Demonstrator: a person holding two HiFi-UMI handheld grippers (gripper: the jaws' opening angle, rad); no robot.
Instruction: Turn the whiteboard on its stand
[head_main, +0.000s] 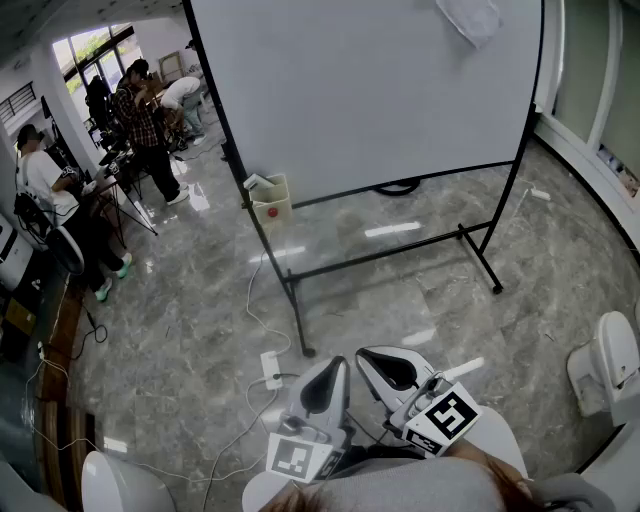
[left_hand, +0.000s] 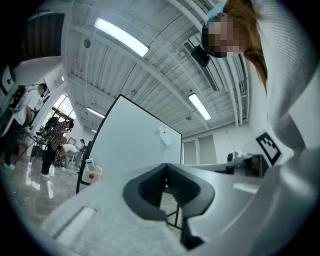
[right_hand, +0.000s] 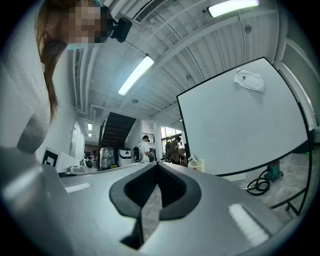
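Presently the left tongs (head_main: 325, 385) and right tongs (head_main: 392, 368) are each pressed together on nothing. The whiteboard (head_main: 370, 90) is on its stand (head_main: 292, 290) well ahead. Best step close, spread them, and push one frame edge slowly.

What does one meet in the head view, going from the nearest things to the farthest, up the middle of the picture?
left gripper and right gripper, side by side → power strip on the floor → lower bar of the stand → whiteboard
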